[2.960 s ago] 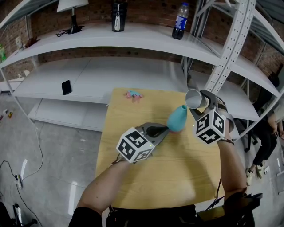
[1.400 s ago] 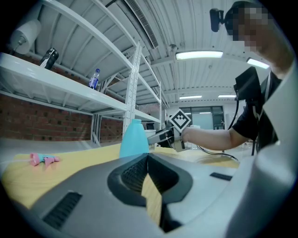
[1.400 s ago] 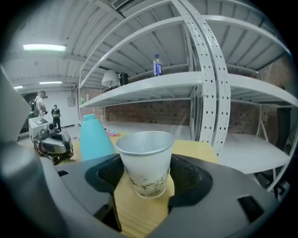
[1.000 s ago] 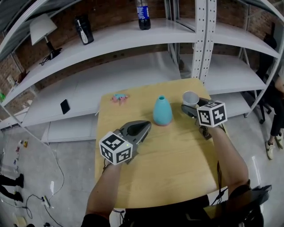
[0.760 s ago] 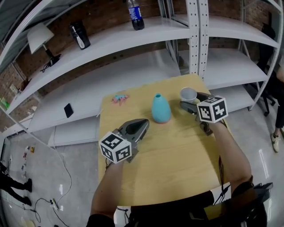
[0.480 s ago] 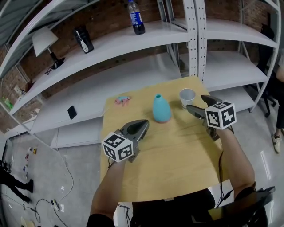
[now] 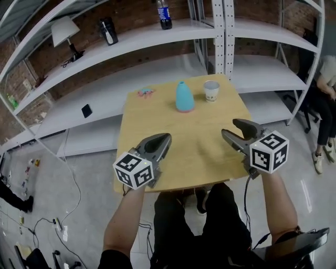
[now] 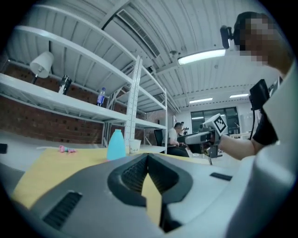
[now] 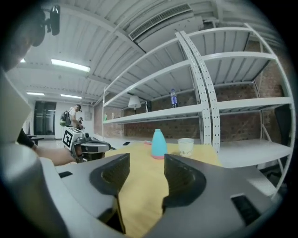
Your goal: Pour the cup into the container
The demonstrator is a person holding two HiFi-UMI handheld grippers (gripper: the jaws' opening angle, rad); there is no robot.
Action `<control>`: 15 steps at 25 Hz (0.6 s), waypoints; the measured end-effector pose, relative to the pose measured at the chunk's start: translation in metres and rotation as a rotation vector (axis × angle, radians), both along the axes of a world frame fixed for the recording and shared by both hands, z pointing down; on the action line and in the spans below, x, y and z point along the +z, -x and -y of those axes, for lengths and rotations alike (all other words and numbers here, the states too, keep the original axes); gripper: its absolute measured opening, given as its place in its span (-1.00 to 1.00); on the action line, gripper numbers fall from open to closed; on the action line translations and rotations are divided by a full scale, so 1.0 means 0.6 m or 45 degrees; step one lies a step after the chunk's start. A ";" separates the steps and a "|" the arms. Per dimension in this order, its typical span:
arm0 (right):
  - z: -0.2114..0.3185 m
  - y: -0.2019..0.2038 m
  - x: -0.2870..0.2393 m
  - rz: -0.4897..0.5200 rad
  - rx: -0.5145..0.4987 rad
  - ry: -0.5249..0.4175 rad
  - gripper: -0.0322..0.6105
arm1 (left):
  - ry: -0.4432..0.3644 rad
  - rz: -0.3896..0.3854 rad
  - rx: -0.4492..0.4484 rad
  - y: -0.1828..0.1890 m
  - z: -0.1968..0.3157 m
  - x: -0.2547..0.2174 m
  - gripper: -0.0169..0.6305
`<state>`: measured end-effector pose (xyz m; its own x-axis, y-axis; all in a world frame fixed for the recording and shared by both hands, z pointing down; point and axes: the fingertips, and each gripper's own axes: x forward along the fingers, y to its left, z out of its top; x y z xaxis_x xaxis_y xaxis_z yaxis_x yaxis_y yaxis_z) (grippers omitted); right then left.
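A white paper cup [image 7: 211, 90] stands upright on the wooden table [image 7: 194, 149], just right of the teal vase-shaped container [image 7: 183, 97]. Both sit at the table's far end, well away from my grippers. My left gripper [image 7: 167, 137] hovers over the near left part of the table with its jaws together and nothing in them. My right gripper [image 7: 231, 127] hovers at the near right; its jaws are closing with a gap and nothing between them. The right gripper view shows the container [image 9: 159, 143] and cup [image 9: 186, 147] far ahead. The left gripper view shows the container [image 8: 116, 145] and cup [image 8: 135, 146] too.
A small pink object [image 7: 145, 93] lies at the table's far left corner. White curved shelves behind hold a phone [image 7: 86, 110], a lamp [image 7: 64, 31] and a bottle [image 7: 164, 13]. A shelf post [image 7: 229, 37] rises past the far right corner. A person [image 7: 325, 79] sits at right.
The cup, earlier held tipped at the container's mouth, now stands free on the table. Both grippers have drawn back to the near edge, and the right one has let go.
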<state>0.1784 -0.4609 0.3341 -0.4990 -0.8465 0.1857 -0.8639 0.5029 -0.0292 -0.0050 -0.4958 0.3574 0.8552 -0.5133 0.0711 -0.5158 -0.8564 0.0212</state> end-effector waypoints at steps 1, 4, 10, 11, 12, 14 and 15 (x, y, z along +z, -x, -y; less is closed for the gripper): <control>-0.032 0.007 -0.009 0.039 -0.010 -0.026 -0.24 | -0.029 -0.022 -0.010 0.007 -0.034 -0.017 -0.94; -0.128 0.029 -0.036 0.146 -0.028 -0.099 -0.90 | -0.092 -0.078 -0.033 0.026 -0.148 -0.058 -0.94; -0.345 0.080 -0.039 0.212 -0.107 -0.094 -0.90 | -0.059 -0.171 -0.152 0.058 -0.401 -0.045 -0.94; -0.383 0.079 -0.041 0.206 -0.103 -0.102 -0.90 | -0.054 -0.173 -0.153 0.055 -0.445 -0.040 -0.94; -0.422 0.076 -0.041 0.205 -0.096 -0.110 -0.90 | -0.053 -0.168 -0.145 0.050 -0.489 -0.036 -0.94; -0.503 0.073 -0.038 0.214 -0.088 -0.120 -0.90 | -0.057 -0.155 -0.120 0.042 -0.582 -0.030 -0.94; -0.546 0.073 -0.036 0.217 -0.088 -0.127 -0.90 | -0.062 -0.155 -0.111 0.041 -0.629 -0.029 -0.94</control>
